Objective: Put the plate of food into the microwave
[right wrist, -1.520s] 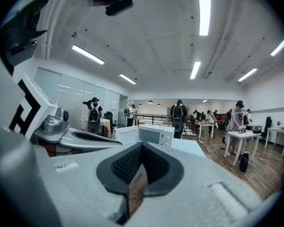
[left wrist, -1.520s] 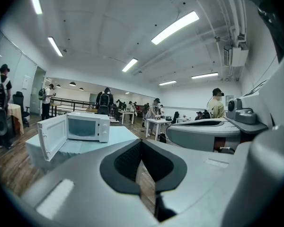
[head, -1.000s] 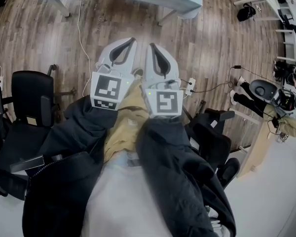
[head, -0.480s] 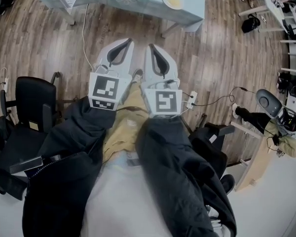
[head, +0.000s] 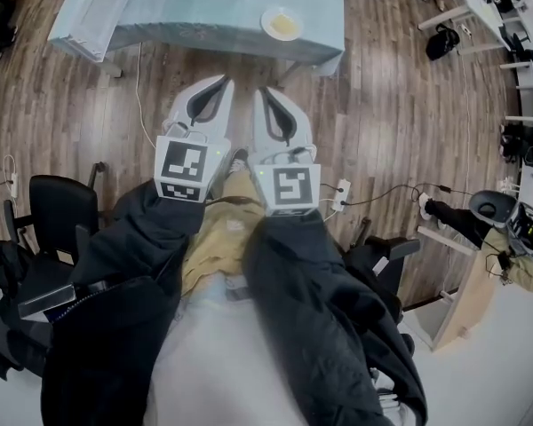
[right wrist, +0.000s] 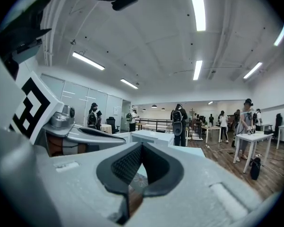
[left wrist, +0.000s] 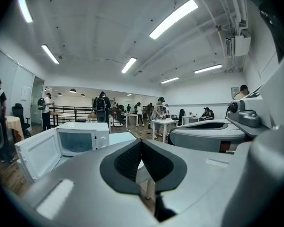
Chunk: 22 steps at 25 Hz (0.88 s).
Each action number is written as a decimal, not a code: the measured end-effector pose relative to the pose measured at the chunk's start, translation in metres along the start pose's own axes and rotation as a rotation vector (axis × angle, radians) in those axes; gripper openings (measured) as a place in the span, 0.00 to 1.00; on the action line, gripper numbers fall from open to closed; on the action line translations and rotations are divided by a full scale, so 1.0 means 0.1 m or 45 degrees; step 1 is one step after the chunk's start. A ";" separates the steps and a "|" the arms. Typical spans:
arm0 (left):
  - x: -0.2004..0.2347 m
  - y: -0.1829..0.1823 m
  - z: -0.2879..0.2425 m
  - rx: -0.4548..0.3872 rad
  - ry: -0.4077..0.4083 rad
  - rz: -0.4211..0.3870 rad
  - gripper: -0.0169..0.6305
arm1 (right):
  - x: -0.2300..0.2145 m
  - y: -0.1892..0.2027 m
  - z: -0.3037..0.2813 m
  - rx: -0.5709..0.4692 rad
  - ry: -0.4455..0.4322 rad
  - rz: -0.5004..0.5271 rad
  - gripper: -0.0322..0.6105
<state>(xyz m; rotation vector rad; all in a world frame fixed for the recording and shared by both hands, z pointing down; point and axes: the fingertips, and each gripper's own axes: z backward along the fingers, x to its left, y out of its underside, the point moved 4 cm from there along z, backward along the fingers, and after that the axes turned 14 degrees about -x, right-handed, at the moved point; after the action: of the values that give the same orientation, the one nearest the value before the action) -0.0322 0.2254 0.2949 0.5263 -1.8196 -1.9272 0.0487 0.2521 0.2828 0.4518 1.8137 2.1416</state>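
Tips pressed together and nothing between them: that is how the left hand-held gripper [head: 224,81] stands, and the right hand-held gripper [head: 265,90] beside it is closed and empty too. The two are held side by side over the wooden floor [head: 382,105], both pointing at the desk [head: 160,25], and neither has reached its near edge.

The plate of food [head: 282,23] sits on the desk's pale blue cloth near the right end, close to the near edge. It lies straight ahead of the right hand-held gripper and a touch to its right. From the left hand-held gripper it lies ahead and off to the right. So I judge the right one nearer and better placed to take it. The plate is round, so no side of the rim offers itself over another, but the near rim faces the hand-held grippers.

In the left gripper view the microwave [left wrist: 83,137] stands farther back on the desk and to the left of the plate. Its door [left wrist: 38,154] is swung open to the left, so the cavity looks ready. As I read it, the plate has to travel leftward and away across the desk once it is lifted.
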 end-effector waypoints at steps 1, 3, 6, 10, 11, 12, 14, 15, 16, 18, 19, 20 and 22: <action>0.00 -0.01 -0.08 0.002 -0.001 -0.004 0.02 | -0.07 0.01 -0.04 -0.004 -0.005 -0.008 0.05; 0.00 -0.02 -0.24 0.005 -0.004 -0.013 0.02 | -0.19 0.02 -0.14 -0.011 -0.019 -0.024 0.05; -0.01 0.00 -0.44 0.014 -0.008 -0.023 0.02 | -0.35 0.05 -0.24 -0.008 -0.038 -0.018 0.05; -0.01 0.05 -0.69 0.041 -0.007 -0.032 0.02 | -0.57 0.17 -0.37 0.010 -0.047 -0.051 0.05; 0.00 0.06 -0.74 0.047 -0.008 -0.034 0.02 | -0.62 0.20 -0.40 0.012 -0.047 -0.055 0.05; 0.01 0.07 -0.79 0.051 -0.009 -0.036 0.02 | -0.67 0.22 -0.42 0.012 -0.048 -0.056 0.05; 0.00 0.09 -0.87 0.057 -0.013 -0.041 0.02 | -0.76 0.25 -0.45 0.010 -0.049 -0.062 0.05; -0.01 0.10 -0.91 0.060 -0.014 -0.044 0.02 | -0.80 0.27 -0.46 0.012 -0.051 -0.069 0.05; -0.03 0.11 -0.95 0.064 -0.013 -0.046 0.02 | -0.85 0.29 -0.46 0.018 -0.054 -0.080 0.05; -0.08 0.14 -1.03 0.078 -0.005 -0.051 0.02 | -0.94 0.33 -0.47 0.035 -0.060 -0.107 0.05; -0.10 0.15 -1.07 0.086 0.001 -0.052 0.02 | -0.97 0.35 -0.48 0.041 -0.062 -0.118 0.05; -0.12 0.16 -1.10 0.091 0.008 -0.053 0.02 | -1.00 0.36 -0.49 0.043 -0.063 -0.125 0.05; -0.14 0.17 -1.16 0.097 0.021 -0.056 0.02 | -1.04 0.38 -0.52 0.045 -0.067 -0.134 0.05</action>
<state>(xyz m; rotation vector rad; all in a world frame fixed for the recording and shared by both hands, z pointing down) 0.0446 0.1357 0.3039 0.6103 -1.8917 -1.8820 0.1202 0.1556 0.3070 0.4070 1.8081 2.0119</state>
